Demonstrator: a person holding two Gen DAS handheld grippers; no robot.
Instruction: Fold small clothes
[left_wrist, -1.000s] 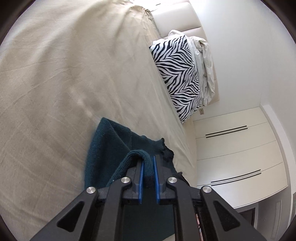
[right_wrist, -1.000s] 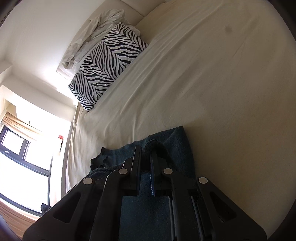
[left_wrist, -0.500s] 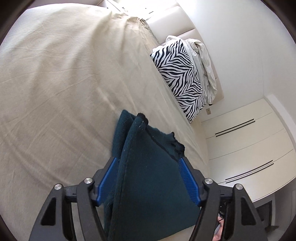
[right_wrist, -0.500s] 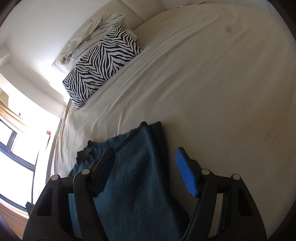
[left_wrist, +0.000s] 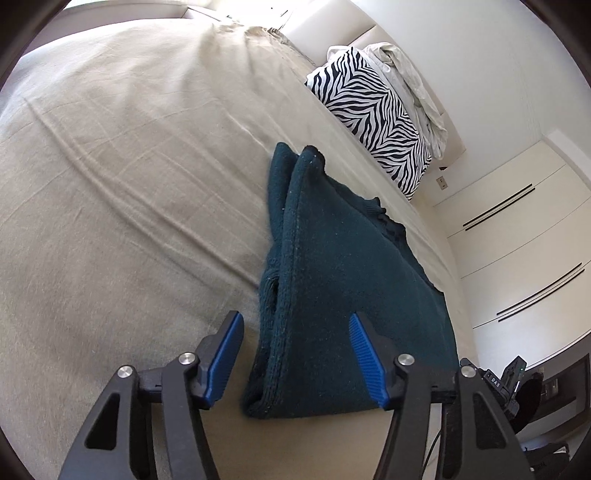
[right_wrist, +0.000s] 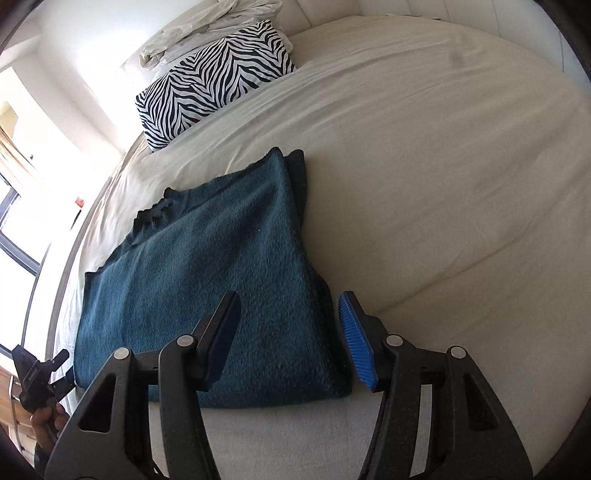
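Observation:
A dark teal knit sweater (left_wrist: 332, 277) lies folded on the beige bed sheet (left_wrist: 129, 184). Its doubled edge runs up the left side in the left wrist view. My left gripper (left_wrist: 295, 332) hovers over the sweater's near left corner. Its jaws are closing, with the blue pads (left_wrist: 364, 354) apart and off the cloth. In the right wrist view the sweater (right_wrist: 207, 277) lies flat with its fold on the right. My right gripper (right_wrist: 288, 306) sits above its near right corner, jaws closing too, with nothing pressed between the pads.
A zebra-print pillow (left_wrist: 373, 114) and crumpled pale bedding (left_wrist: 410, 77) lie at the head of the bed. White wardrobe doors (left_wrist: 517, 240) stand beyond the bed. A bright window (right_wrist: 18, 221) is at the left. A hand holds the other gripper (right_wrist: 37, 373) at the bed's edge.
Both grippers were shut on the sweater's folded edge. They let go, opened wide and drew back toward the near edge. The sweater now lies flat and folded.

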